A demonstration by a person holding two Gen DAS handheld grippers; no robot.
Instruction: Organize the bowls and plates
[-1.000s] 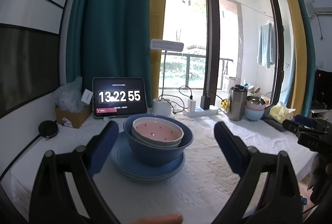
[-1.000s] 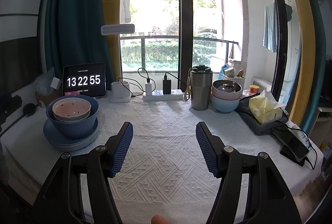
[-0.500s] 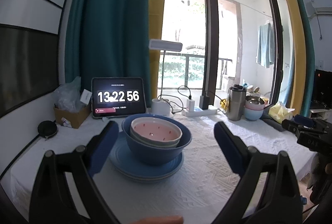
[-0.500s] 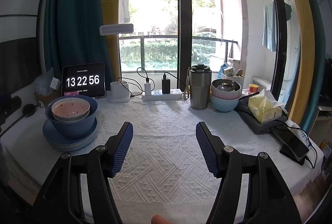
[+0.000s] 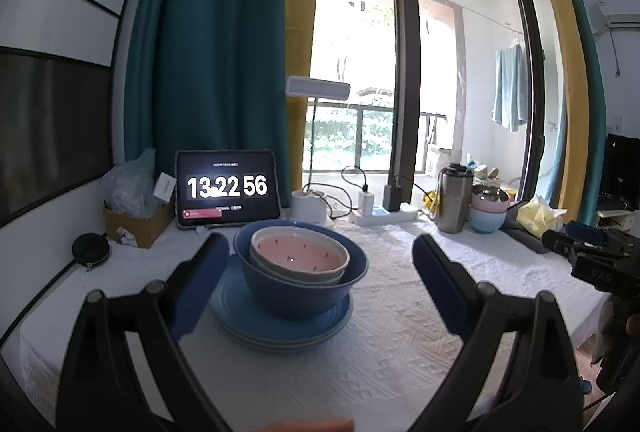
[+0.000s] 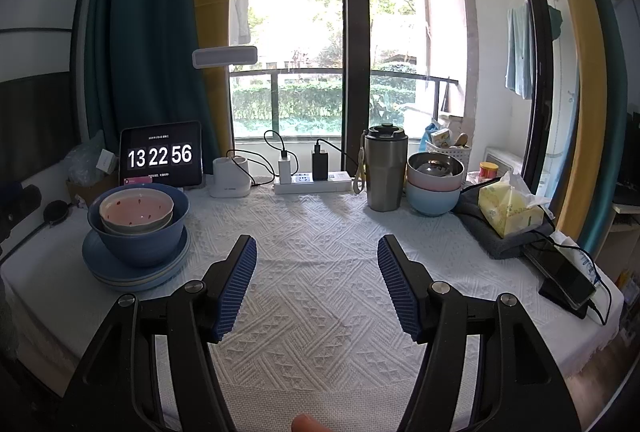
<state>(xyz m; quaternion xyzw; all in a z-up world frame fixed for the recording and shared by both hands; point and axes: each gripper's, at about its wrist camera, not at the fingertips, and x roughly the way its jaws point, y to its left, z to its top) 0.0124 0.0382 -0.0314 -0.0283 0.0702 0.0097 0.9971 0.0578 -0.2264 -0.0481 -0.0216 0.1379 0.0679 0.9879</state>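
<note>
Blue stack: pink-lined bowl (image 5: 299,255) nested in dark blue bowl (image 5: 300,280), seated on stacked blue plates (image 5: 280,328); standing at the left of the white textured cloth (image 6: 320,272), just in front of the clock tablet (image 5: 228,190); looks already sorted, as a judgement only.
Left gripper (image 5: 320,268): jaws wide apart and empty; left finger just beside the plates' rim, stack between the fingers but untouched as far as can be told.
Right gripper (image 6: 318,272): jaws spread, nothing between them; hanging over bare cloth mid-table.
Second pile: pink bowl on pale blue bowl (image 6: 434,198), with something metallic inside, at the far right beside the steel tumbler (image 6: 386,172); possibly left to sort.
Risk, nudge: left finger sweeping inward could push the plates and slide the whole stack; nested bowls likely to rattle or tip.
Risk, lift: gripping only the dark bowl's rim could leave the inner bowl shifting; glazed ware likely slippery.
Risk, reach: going for the far pile could knock the tumbler or snag charger cables (image 6: 280,152).
Risk, cloth: dragging could rumple it.
Edges: stack near the table's left edge; phone (image 6: 564,274) and tissue pack (image 6: 508,208) crowding the right edge.
Open room: broad centre of the cloth free for both grippers.
</note>
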